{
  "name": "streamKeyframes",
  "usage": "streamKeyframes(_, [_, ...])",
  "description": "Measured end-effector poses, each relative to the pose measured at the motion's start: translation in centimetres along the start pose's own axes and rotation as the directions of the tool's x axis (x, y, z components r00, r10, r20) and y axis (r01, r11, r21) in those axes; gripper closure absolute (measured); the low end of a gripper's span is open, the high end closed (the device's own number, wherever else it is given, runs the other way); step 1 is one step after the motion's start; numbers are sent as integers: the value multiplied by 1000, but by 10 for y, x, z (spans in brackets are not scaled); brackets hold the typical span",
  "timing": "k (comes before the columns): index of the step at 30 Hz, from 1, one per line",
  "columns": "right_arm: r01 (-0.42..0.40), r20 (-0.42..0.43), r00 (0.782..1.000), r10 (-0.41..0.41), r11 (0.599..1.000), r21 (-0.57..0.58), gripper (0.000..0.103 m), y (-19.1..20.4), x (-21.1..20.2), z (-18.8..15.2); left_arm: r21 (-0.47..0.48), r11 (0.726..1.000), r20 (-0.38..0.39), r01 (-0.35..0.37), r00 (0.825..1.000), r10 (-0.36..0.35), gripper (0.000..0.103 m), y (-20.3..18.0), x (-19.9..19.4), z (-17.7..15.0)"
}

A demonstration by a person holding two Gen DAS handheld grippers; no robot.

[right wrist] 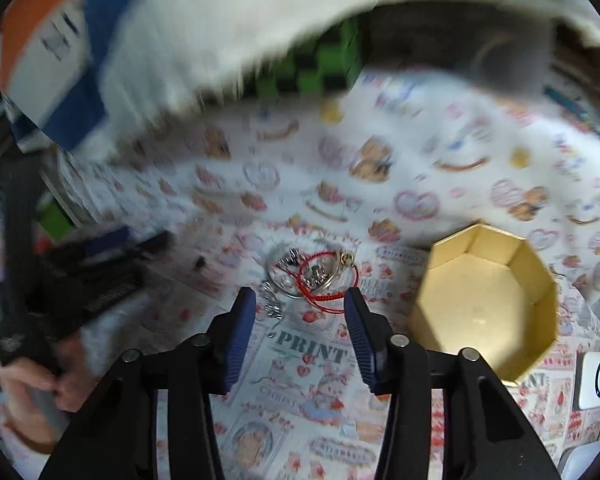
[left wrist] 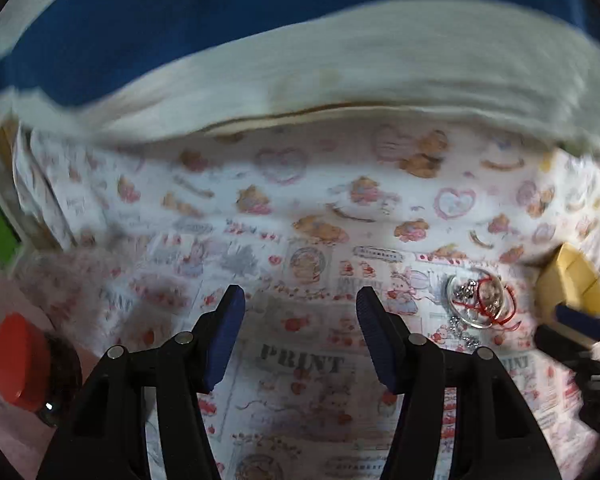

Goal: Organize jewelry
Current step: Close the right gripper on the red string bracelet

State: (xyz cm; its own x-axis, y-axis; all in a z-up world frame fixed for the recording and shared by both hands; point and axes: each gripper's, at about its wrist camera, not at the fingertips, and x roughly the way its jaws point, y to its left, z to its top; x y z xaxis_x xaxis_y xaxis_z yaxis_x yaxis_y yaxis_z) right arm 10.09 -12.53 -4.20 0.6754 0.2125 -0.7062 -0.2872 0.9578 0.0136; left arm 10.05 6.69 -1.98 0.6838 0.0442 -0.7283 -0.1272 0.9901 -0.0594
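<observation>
A small pile of jewelry (right wrist: 312,276) lies on the patterned cloth: a clear bangle, a red cord bracelet and silver chain pieces. It also shows in the left wrist view (left wrist: 480,300), at the right. A gold octagonal box (right wrist: 488,300) stands open and empty to the right of the pile; its corner shows in the left wrist view (left wrist: 572,284). My right gripper (right wrist: 300,300) is open, just in front of the pile. My left gripper (left wrist: 300,300) is open and empty over bare cloth, left of the pile.
A printed cloth (left wrist: 300,208) covers the table. A red-lidded jar (left wrist: 20,360) stands at the left. A white device (right wrist: 598,380) lies at the right of the box. A green and black checkered thing (right wrist: 320,68) stands at the back.
</observation>
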Motion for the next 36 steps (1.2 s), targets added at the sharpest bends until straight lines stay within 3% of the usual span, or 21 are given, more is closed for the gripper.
streamKeyframes(2, [-2, -50, 999, 2, 1000, -4, 62, 2, 19, 3, -19, 999, -3, 28, 1000, -28, 46, 6, -3, 1])
streamKeyframes(4, [19, -77, 997, -21, 999, -26, 64, 3, 32, 6, -14, 1000, 23, 12, 1000, -11, 46, 6, -10, 2])
streamKeyframes(13, [87, -76, 993, -95, 991, -97, 68, 24, 65, 9, 56, 998, 1, -23, 1000, 23, 46, -8, -5, 7])
streamKeyframes(14, [76, -83, 993, -84, 993, -88, 71, 22, 63, 9, 55, 998, -2, -23, 1000, 23, 46, -8, -3, 6])
streamKeyframes(15, [69, -94, 993, -76, 995, -75, 83, 21, 63, 9, 53, 998, -9, -18, 1000, 19, 46, -8, -2, 6])
streamKeyframes(17, [46, -119, 992, -52, 998, -49, 97, 14, 61, 7, 47, 999, -16, -14, 1000, 15, 46, -8, -1, 7])
streamKeyframes(19, [27, -117, 993, -30, 999, -29, 98, 6, 54, 5, 51, 999, -14, -14, 1000, 15, 46, -9, -2, 7])
streamKeyframes(23, [-4, -46, 999, 5, 1000, 3, 98, -7, 25, -3, 61, 998, -9, 15, 1000, -14, 46, -14, -7, 7])
streamKeyframes(30, [-95, 133, 987, 87, 994, 54, 98, -32, -43, -23, 27, 985, -9, 168, 986, -168, 45, -19, -1, 6])
streamKeyframes(33, [-114, 195, 976, 100, 992, 62, 98, -39, -60, -26, 50, 984, -51, 170, 985, -167, 46, -28, 11, 2])
streamKeyframes(36, [-88, 219, 973, 74, 995, 56, 98, -42, -68, -24, 81, 986, -65, 145, 988, -140, 54, -36, 20, -1])
